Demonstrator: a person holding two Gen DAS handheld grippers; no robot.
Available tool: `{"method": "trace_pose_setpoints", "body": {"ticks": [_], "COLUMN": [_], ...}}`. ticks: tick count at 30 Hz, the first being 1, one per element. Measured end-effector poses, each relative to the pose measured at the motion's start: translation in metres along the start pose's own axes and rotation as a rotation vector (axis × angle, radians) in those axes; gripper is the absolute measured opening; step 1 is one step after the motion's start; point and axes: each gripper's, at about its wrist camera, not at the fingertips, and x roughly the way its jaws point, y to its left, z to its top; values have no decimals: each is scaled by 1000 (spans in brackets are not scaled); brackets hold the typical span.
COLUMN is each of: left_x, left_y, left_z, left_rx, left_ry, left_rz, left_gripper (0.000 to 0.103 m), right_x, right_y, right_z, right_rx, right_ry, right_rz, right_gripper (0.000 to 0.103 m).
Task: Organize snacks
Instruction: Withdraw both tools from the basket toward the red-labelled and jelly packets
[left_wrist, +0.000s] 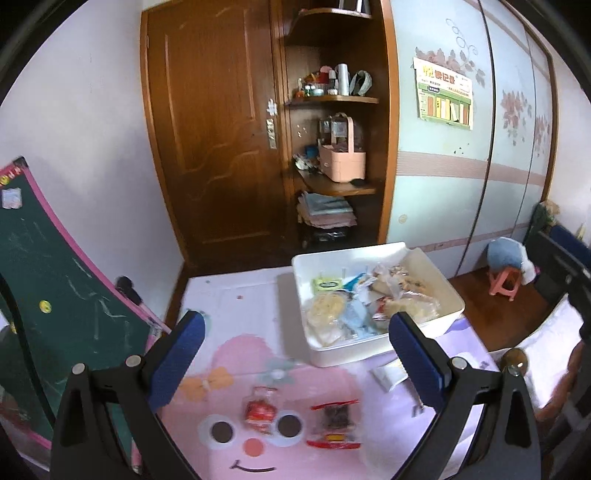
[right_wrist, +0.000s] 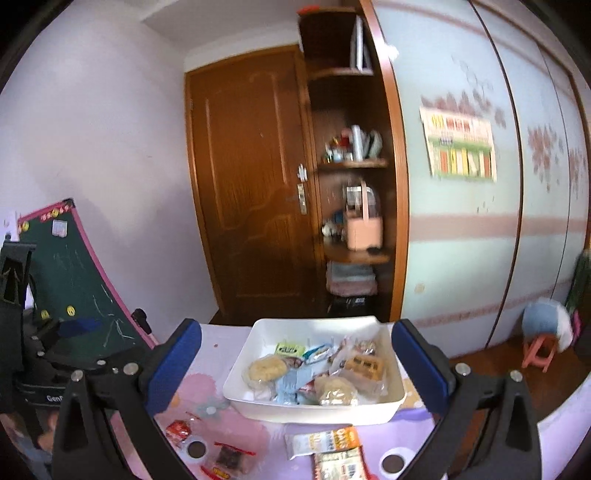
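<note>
In the left wrist view, the left gripper (left_wrist: 297, 347) hung above a table covered by a pink cartoon-face cloth (left_wrist: 236, 435), its jaws spread wide with nothing between the blue pads (left_wrist: 177, 354). A white plastic bin (left_wrist: 369, 354) stood on the far right part of the table, filled with wrapped snacks, among them a round pale pastry (left_wrist: 327, 310) and a small green-and-yellow packet (left_wrist: 325, 284). 2 snacks lay loose on the cloth nearer the camera: a small red-wrapped sweet (left_wrist: 259, 410) and, just to its right, a clear packet with red ends and dark contents (left_wrist: 335, 421). A white packet (left_wrist: 388, 374) showed beside the bin, partly behind the right finger. A green chalkboard with a pink frame (left_wrist: 55, 288) leaned at the left, and a brown wooden door (left_wrist: 214, 129) stood behind with open shelves beside it holding a pink caddy (left_wrist: 341, 162).

In the right wrist view, the right gripper (right_wrist: 297, 350) was likewise wide open and held nothing. The bin (right_wrist: 314, 411) sat between its fingers, further off. In front of the bin lay an orange-and-white oat packet (right_wrist: 327, 441) and a second printed packet (right_wrist: 338, 465) touching it. The red sweet (right_wrist: 178, 430) and the dark packet (right_wrist: 229, 458) lay at lower left. The other gripper (right_wrist: 37, 369) appeared at the left edge; its jaw state could not be told from here. A pink stool (right_wrist: 539, 350) stood on the floor at right.
</note>
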Motion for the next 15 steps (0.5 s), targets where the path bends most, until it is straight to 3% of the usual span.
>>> {"method": "trace_pose_setpoints", "body": {"ticks": [5,9,13,15], "left_x": [-8,1,29,46], "left_y": [18,33,44,48], "left_z": [-26,-51,-75,-89], "left_rx": [8,25,24,33], "left_ry": [4,38,123,167], "left_rz": [21,48,33,25], "left_gripper": [100,100,100,100], "right_x": [2,16,44,69], "right_y": [17,38,52,57], "right_z": [-18,-41,-71,-92], "right_rx": [-46,-145,-140,-104], "right_ry": [30,58,197,318], "right_rz": [129,108,133,135], "right_gripper": [103,103,103,103]}}
